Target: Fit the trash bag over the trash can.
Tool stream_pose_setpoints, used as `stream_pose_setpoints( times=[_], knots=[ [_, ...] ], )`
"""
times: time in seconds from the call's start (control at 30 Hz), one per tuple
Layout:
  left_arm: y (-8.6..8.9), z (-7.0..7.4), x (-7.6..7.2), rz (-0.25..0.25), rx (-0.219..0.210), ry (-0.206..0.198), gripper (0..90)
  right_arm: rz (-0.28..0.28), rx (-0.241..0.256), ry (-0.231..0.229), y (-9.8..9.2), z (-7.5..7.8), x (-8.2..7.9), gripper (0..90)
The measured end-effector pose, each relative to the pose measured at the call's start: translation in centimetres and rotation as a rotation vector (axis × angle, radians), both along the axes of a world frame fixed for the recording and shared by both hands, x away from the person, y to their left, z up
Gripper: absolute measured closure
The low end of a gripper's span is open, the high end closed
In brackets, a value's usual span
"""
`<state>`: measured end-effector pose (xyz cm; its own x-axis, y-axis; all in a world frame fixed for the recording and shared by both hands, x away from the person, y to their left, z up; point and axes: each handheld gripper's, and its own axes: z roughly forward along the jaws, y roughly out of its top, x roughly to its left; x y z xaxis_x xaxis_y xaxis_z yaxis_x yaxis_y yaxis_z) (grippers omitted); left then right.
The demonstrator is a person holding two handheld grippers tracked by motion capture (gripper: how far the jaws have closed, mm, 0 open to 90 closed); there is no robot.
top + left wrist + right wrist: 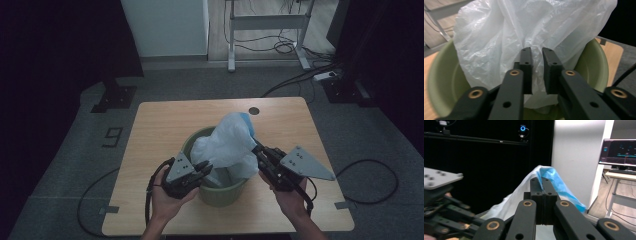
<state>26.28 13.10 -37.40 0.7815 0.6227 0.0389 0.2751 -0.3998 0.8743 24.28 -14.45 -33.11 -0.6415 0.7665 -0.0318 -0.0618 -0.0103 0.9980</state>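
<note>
A single legible mark, the numeral "9" (114, 136), stands in dark strokes on the grey floor just left of the wooden table (165, 120), as seen in the high view. The monitor (619, 152) at the right edge of the right gripper view carries coloured lines and figures, but these are too small and blurred to read.

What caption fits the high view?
Right gripper pinches a plastic bag above a green bin.
</note>
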Motion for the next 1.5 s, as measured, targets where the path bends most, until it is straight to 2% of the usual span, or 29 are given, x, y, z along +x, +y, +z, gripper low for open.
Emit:
stream_pose_setpoints(
  times=[0.07,0.1,0.13,0.17,0.23,0.3,0.37,0.5,0.53,0.67,0.87,0.93,1.1,1.23,1.27,1.3,1.33,1.37,1.4,1.43,1.47,1.5],
  knots=[
    [0.2,0.0,-0.3,-0.001,-0.012,-0.005,63.0,0.005,-0.007,0.005,0.1,-0.3,-0.1,88.9],
    [0.8,0.1,-0.7,-0.001,-0.049,-0.003,56.8,0.009,-0.012,0.012,0.2,-0.6,-0.1,88.9],
    [1.2,0.3,-0.9,-0.003,-0.068,-0.008,52.1,0.01,-0.015,0.017,0.1,-0.8,-0.1,88.9],
    [1.2,0.3,-0.9,-0.003,-0.068,-0.008,48.4,0.01,-0.015,0.017,0.1,-0.8,-0.1,88.9],
    [2.3,0.8,-1.5,0.004,-0.108,-0.026,43.1,0.009,-0.014,0.03,0.1,-1.3,0.0,88.9],
    [2.7,1.1,-1.6,0.007,-0.122,-0.032,41.7,0.011,-0.013,0.033,0.1,-1.4,0.0,88.9],
    [3.7,1.8,-1.6,0.011,-0.175,-0.034,39.0,0.015,-0.013,0.036,0.3,-1.6,-0.1,88.9],
    [4.1,2.4,-1.3,0.017,-0.196,-0.034,38.3,0.029,-0.019,0.038,0.7,-1.9,-0.3,88.9],
    [4.1,2.8,-1.2,0.008,-0.215,-0.031,38.4,0.044,-0.026,0.038,1.1,-2.1,-0.5,88.9],
    [3.8,3.1,-1.3,-0.003,-0.216,-0.038,37.9,0.072,-0.041,0.042,1.9,-2.7,-0.8,88.9],
    [3.1,2.9,-1.7,-0.067,-0.22,-0.031,34.9,0.09,-0.049,0.057,2.4,-3.3,-0.9,88.9],
    [2.4,2.7,-1.6,-0.068,-0.193,-0.033,34.5,0.089,-0.045,0.057,2.3,-3.3,-0.8,88.9],
    [1.4,2.1,-1.2,-0.034,-0.171,-0.044,34.4,0.089,-0.036,0.052,2.3,-2.9,-0.8,88.9],
    [0.6,1.7,-1.1,0.026,-0.163,-0.08,39.7,0.09,-0.023,0.051,2.2,-2.5,-0.8,88.9],
    [0.4,1.5,-1.1,0.046,-0.162,-0.094,47.8,0.092,-0.017,0.051,2.2,-2.4,-0.8,88.9],
    [0.4,1.5,-1.1,0.046,-0.162,-0.094,53.6,0.092,-0.017,0.051,2.2,-2.4,-0.8,88.9],
    [0.3,1.5,-1.1,0.049,-0.163,-0.1,53.6,0.093,-0.018,0.049,2.1,-2.3,-0.8,88.9],
    [0.2,1.5,-1.0,0.033,-0.164,-0.103,66.4,0.096,-0.016,0.046,2.2,-2.3,-0.9,88.9],
    [0.2,1.6,-1.0,0.026,-0.158,-0.108,72.5,0.097,-0.015,0.046,2.2,-2.3,-0.9,88.9],
    [0.2,1.6,-1.0,0.026,-0.158,-0.108,76.9,0.097,-0.015,0.046,2.2,-2.3,-0.9,88.9],
    [0.2,1.6,-1.0,0.021,-0.155,-0.109,76.9,0.097,-0.015,0.045,2.2,-2.3,-1.0,88.9],
    [0.2,1.6,-1.0,0.005,-0.157,-0.108,82.0,0.099,-0.015,0.044,2.2,-2.2,-1.0,88.9]
  ],
)
